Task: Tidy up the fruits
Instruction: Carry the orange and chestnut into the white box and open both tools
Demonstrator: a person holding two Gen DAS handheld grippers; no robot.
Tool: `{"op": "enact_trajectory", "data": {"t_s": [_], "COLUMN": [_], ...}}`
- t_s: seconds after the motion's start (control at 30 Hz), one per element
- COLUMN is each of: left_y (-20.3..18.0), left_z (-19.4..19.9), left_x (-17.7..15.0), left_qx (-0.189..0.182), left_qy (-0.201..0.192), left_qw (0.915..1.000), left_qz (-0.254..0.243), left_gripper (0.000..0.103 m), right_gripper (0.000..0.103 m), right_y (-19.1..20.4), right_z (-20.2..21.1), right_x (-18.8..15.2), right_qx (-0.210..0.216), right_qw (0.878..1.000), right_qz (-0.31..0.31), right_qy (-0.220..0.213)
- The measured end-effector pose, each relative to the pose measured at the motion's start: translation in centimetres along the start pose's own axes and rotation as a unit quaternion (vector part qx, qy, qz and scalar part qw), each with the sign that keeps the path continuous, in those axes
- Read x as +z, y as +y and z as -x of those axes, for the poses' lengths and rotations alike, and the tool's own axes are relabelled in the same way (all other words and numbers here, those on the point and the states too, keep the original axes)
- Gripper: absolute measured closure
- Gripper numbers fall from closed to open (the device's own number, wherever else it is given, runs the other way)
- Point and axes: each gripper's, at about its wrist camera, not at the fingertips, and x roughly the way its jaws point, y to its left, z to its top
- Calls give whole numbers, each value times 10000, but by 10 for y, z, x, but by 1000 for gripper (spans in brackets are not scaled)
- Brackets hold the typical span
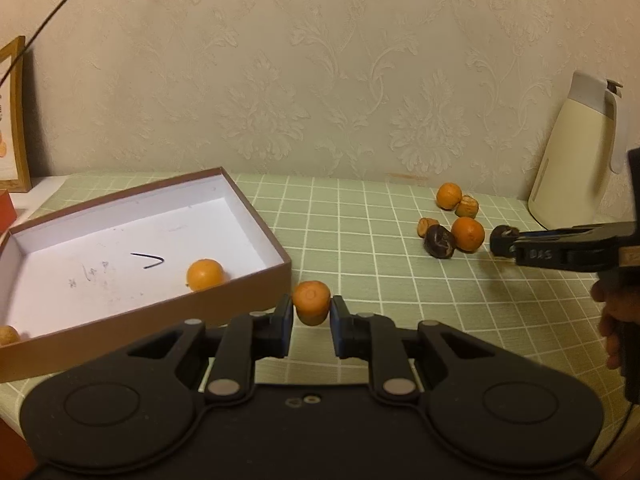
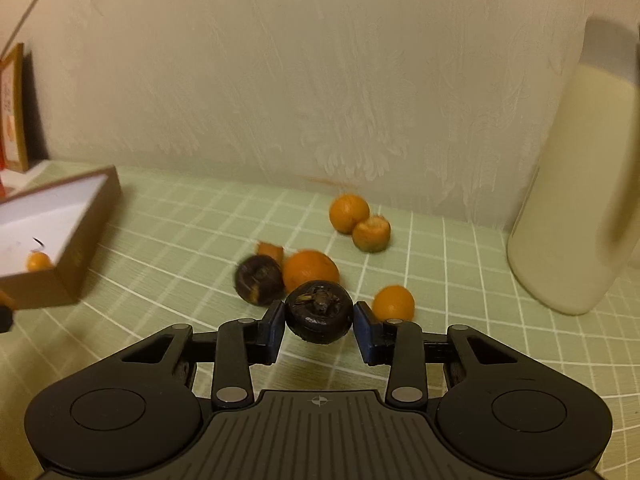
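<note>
Nearest my left camera, the left claw (image 1: 311, 312) pinches a small orange (image 1: 311, 302) at lower centre, just past the right corner of the box (image 1: 160, 312). That box fills the left of the frame; its white floor holds one orange fruit (image 1: 205, 275) near the front wall and a pale nut-like piece (image 1: 8, 335) at the far left edge. Right of centre lies the loose pile (image 1: 452, 222) of oranges and brown or dark fruits. At the right edge I see my right claw (image 1: 505, 240) side on, closed around something dark.

From the right camera, the right claw (image 2: 319, 320) grips a dark fruit (image 2: 319, 311) at centre, with the pile close behind it: another dark fruit (image 2: 258, 281), oranges, and one single orange (image 2: 393, 302) to the right. A cream jug (image 2: 568, 200) stands tall on the right. This view is blurred.

Green cloth with a white grid covers the counter (image 1: 360, 240); embossed floral wallpaper (image 1: 280, 80) rises behind, with a framed picture (image 1: 12, 120) at the left edge.
</note>
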Motion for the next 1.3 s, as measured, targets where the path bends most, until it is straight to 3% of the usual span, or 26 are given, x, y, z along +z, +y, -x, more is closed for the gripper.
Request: {"op": "enact_trajectory", "data": {"t_s": [0.27, 0.7, 1.3], "left_y": [21, 84, 167], "left_z": [22, 48, 56], "left_x": [-1, -3, -1], "left_qx": [153, 716, 1393], "left_qy": [-116, -244, -367], "left_qw": [9998, 9965, 9850], "left_qz": [37, 367, 955], "left_gripper": [94, 94, 94], "right_gripper": [66, 66, 66], "right_y": [34, 124, 225], "right_z": [38, 51, 16], "right_x": [19, 36, 48], "right_qx": [283, 1065, 1749], "right_qw": [9991, 9911, 9789], "right_qz": [168, 744, 1019], "right_qy": [-249, -307, -289]}}
